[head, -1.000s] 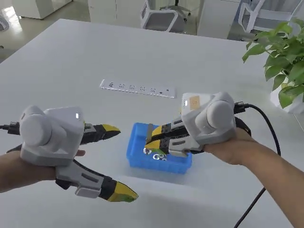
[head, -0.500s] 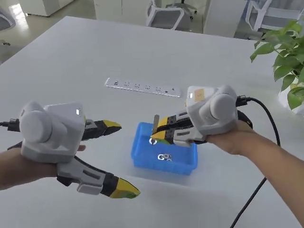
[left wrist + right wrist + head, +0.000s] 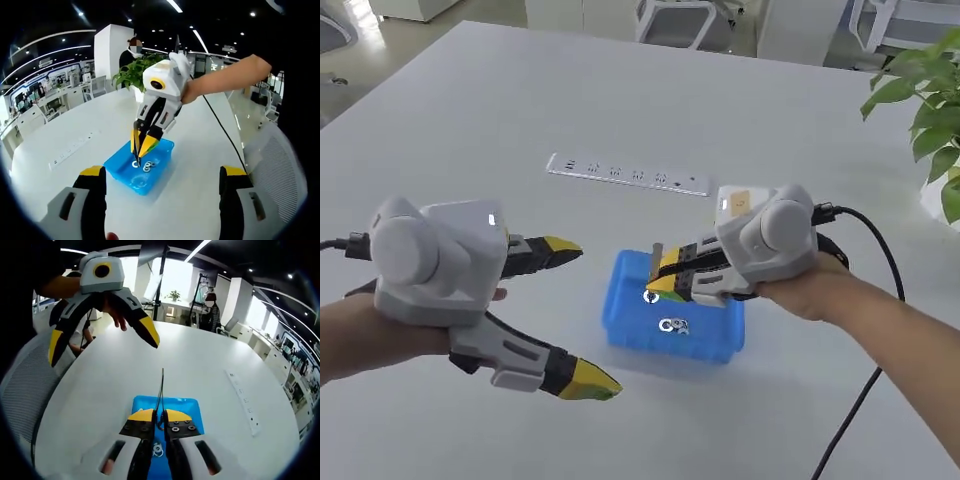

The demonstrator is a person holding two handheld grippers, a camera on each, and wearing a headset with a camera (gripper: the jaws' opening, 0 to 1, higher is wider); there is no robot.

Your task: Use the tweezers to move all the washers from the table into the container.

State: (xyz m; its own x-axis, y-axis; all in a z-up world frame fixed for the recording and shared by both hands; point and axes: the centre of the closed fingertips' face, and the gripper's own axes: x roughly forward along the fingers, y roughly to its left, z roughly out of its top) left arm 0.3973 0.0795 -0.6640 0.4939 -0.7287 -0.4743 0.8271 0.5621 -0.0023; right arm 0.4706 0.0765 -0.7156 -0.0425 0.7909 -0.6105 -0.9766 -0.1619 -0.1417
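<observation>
A blue container (image 3: 705, 338) sits on the white table, with washers (image 3: 671, 325) lying inside it. My right gripper (image 3: 663, 276) is shut on thin tweezers (image 3: 162, 385) just above the container's left end. From the left gripper view, the tweezers (image 3: 136, 156) point down into the container (image 3: 122, 172). One washer (image 3: 650, 296) sits at their tip; whether it is pinched I cannot tell. More washers (image 3: 148, 165) rest on the floor of the container (image 3: 187, 406). My left gripper (image 3: 578, 314) hangs open and empty to the left of the container, and the right gripper view has it (image 3: 102, 315) in the air ahead.
A white power strip (image 3: 627, 173) lies on the table beyond the container. A green plant (image 3: 930, 90) stands at the right edge. The right gripper's black cable (image 3: 875, 300) trails to the right. Office chairs stand past the far table edge.
My right gripper has risen with the tweezers from low inside the container to just above its left end. The left gripper has stayed open in about the same place.
</observation>
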